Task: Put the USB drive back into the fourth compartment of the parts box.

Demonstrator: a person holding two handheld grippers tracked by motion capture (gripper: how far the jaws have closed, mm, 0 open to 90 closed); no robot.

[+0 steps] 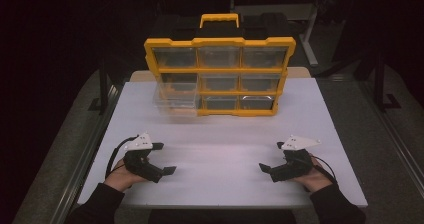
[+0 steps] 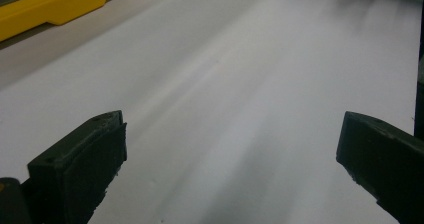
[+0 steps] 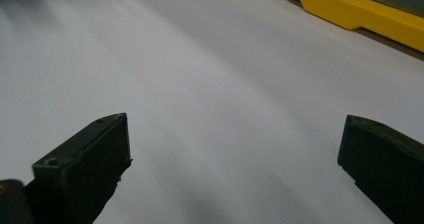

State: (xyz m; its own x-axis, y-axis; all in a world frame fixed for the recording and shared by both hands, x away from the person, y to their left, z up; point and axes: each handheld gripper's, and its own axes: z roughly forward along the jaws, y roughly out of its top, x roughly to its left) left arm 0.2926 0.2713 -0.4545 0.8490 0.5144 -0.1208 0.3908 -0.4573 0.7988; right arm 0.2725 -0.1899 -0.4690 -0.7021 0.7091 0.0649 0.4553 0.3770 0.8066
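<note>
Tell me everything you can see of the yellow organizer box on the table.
The organizer box stands upright at the far side of the white table. Its frame looks like yellow plastic, with a yellow handle on top and a dark back part. It holds nine clear drawers in three rows. The bottom left drawer is pulled out forward. Neither gripper touches it.

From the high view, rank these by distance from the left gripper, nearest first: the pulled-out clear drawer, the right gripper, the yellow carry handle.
Measured from the left gripper:
1. Pulled-out clear drawer, ahead, at the organizer's lower left.
2. Right gripper, across the table's near edge.
3. Yellow carry handle, atop the organizer, at the back.
</note>
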